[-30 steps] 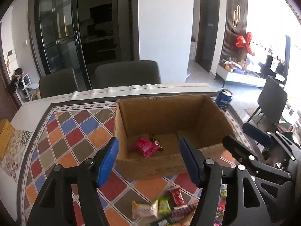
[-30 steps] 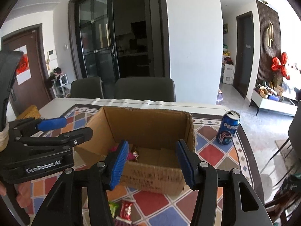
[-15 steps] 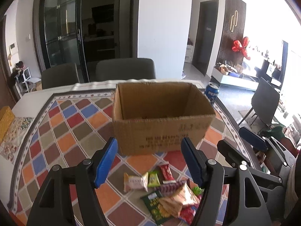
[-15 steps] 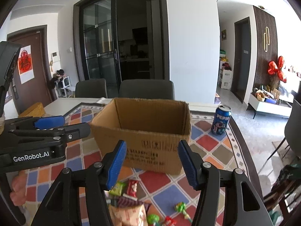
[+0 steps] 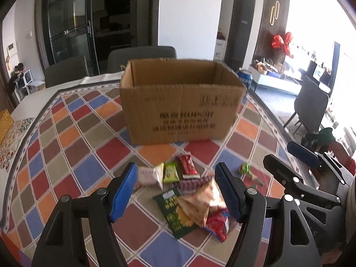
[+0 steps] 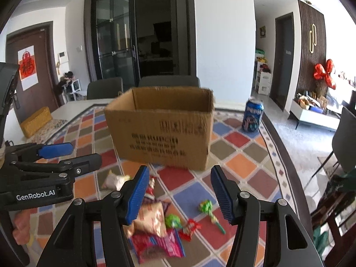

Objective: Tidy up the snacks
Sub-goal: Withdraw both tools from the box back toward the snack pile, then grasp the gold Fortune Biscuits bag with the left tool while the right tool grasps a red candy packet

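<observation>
**Both grippers spread above snack pile**

The left gripper [image 5: 175, 189] is seen spread with nothing pinched; the right gripper [image 6: 178, 192] likewise, nothing between its pads. The snack packets [image 5: 195, 202] are heaped on the checkered worktop [image 5: 73, 146], just before the open cardboard box [image 5: 180, 102] (soda can [image 6: 253, 116] beside it).
</observation>
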Available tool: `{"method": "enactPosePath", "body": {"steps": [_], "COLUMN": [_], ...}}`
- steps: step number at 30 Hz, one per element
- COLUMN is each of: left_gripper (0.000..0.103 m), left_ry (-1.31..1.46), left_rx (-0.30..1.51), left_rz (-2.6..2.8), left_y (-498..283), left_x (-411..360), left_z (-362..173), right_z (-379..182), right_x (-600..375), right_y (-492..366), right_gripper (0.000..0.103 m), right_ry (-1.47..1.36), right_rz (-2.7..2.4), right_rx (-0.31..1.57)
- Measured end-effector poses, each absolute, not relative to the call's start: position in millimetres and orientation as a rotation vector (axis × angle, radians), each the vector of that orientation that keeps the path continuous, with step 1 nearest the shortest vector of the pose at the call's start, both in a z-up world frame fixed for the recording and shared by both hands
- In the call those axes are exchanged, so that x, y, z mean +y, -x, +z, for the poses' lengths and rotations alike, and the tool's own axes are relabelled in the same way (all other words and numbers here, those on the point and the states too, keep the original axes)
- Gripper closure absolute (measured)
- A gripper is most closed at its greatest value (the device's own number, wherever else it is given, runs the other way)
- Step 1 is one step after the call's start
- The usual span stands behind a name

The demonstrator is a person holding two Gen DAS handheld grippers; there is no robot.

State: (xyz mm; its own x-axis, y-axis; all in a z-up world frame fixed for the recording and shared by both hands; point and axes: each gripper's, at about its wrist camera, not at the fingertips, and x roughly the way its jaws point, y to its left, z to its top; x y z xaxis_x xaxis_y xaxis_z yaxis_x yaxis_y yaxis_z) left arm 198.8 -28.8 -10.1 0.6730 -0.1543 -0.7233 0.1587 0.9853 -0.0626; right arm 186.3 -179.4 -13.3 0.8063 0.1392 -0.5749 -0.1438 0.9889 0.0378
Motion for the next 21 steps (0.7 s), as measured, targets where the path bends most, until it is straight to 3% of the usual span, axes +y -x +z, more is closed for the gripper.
{"method": "enactPosePath", "body": {"steps": [21], "left_gripper": [0.032], "left_ry": [-0.135], "left_rx": [0.871], "left_rz": [-0.296], "left_y": [-166.5], "left_x": [-65.9], "left_z": [-68.2], "right_z": [-86.1], "right_x": [-219.1], "right_y": [-143.5], "right_gripper": [0.045], "right_ry": [-0.098], "right_rz": [0.082], "right_rx": [0.764]}}
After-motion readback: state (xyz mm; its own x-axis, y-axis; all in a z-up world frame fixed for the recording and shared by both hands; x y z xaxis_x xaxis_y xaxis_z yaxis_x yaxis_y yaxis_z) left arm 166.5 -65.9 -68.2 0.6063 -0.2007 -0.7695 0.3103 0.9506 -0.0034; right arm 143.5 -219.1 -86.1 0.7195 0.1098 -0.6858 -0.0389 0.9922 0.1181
